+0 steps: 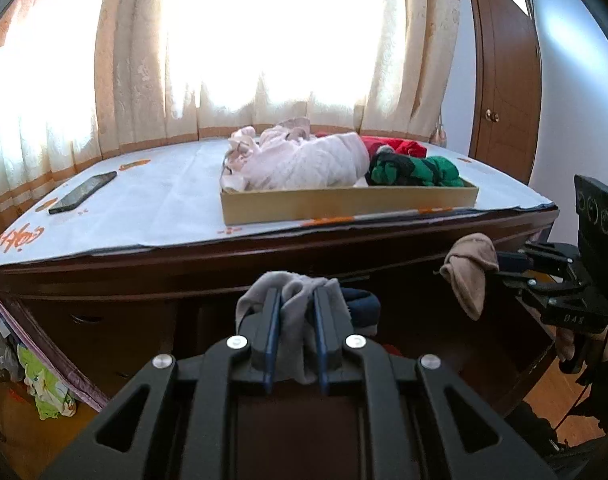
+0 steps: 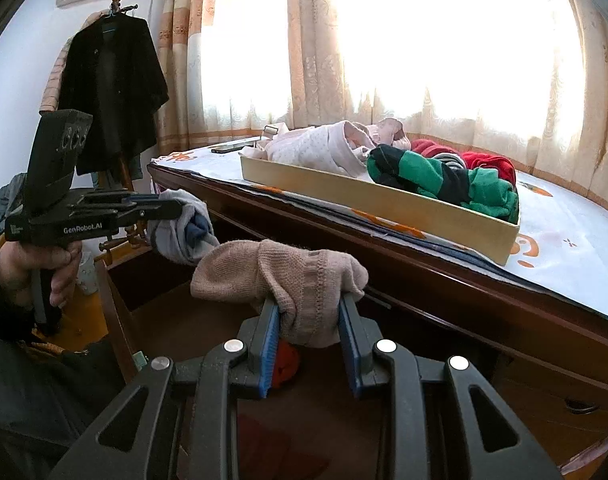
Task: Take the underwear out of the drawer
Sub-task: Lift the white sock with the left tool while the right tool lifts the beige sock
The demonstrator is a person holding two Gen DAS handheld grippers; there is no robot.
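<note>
The underwear is represented here by two rolled bundles, both lifted above the open drawer [image 2: 176, 320]: a grey bundle [image 1: 292, 300] is pinched by the left tongs [image 1: 297, 312], and a beige knitted bundle [image 2: 288, 276] is pinched by the right tongs [image 2: 309, 320]. Each is gripped only at one end, so a piece could be shaken loose and dropped back. The box [image 1: 344, 200] on the bench [image 1: 164, 196] is already crowded with clothes; anything placed there might be spilled.
</note>
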